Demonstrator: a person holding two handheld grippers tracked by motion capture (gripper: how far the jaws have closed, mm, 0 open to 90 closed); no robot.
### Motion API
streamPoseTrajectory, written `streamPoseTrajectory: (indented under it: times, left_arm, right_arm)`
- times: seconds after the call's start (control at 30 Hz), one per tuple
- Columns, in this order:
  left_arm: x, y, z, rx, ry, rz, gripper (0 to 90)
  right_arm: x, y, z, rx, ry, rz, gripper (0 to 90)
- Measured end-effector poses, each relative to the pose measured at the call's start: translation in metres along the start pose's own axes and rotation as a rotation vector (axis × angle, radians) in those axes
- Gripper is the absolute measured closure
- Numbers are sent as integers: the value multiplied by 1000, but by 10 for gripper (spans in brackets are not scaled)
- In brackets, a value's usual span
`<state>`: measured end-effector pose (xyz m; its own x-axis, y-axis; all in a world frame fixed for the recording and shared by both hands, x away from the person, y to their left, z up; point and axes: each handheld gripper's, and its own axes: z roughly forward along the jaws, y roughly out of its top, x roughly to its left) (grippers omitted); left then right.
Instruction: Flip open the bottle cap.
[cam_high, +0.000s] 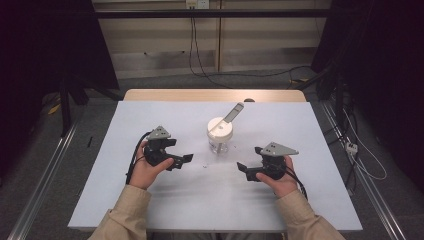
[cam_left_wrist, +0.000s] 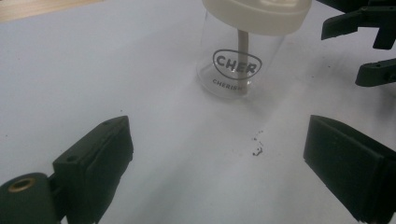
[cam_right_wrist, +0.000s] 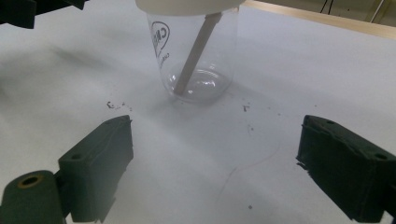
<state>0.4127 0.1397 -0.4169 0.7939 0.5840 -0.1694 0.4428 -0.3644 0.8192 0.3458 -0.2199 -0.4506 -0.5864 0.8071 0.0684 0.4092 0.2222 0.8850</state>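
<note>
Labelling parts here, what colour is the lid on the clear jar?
Cream-white lid on the jar, clearest in the high view.

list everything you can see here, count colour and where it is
cup: 1, clear with a dark printed logo, upright on the sheet, middle of the table, ahead of both claws
lid: 1, cream, on top of the cup
stick: 1, pale grey-beige, through the lid, leaning away to the right, its lower end at the cup bottom
sheet: 1, white, covering most of the table
table: 1, light wood, its far edge bare
dark crumbs: a few, on the sheet near the cup
cables: several, dark, on the floor beyond the table
left claw: 1, black, open, left of the cup
right claw: 1, black, open, right of the cup
sleeves: 2, tan, bottom edge
</note>
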Motion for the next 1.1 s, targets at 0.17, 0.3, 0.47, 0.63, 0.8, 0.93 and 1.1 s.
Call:
streamPoseTrajectory:
  times: [0.17,0.3,0.47,0.63,0.8,0.93,1.1]
  left_arm:
    - [0,-6,-5,-7,5,-1,78]
    - [3,-11,-12,-13,9,-1,78]
    - [6,-18,-19,-12,19,-5,78]
    - [10,-26,-26,2,35,-14,78]
    - [11,-32,-32,0,43,-15,78]
    - [13,-36,-36,7,46,-21,78]
    - [15,-40,-40,4,50,-27,78]
  right_arm:
    - [1,-2,-4,2,7,0,101]
    - [0,-3,-6,6,5,2,99]
    - [-2,-5,-10,5,5,4,98]
    - [-4,-6,-15,4,1,9,97]
    - [-5,-9,-20,5,-3,5,97]
    - [-6,-11,-23,7,-6,8,97]
    - [-6,-12,-25,8,-6,5,97]
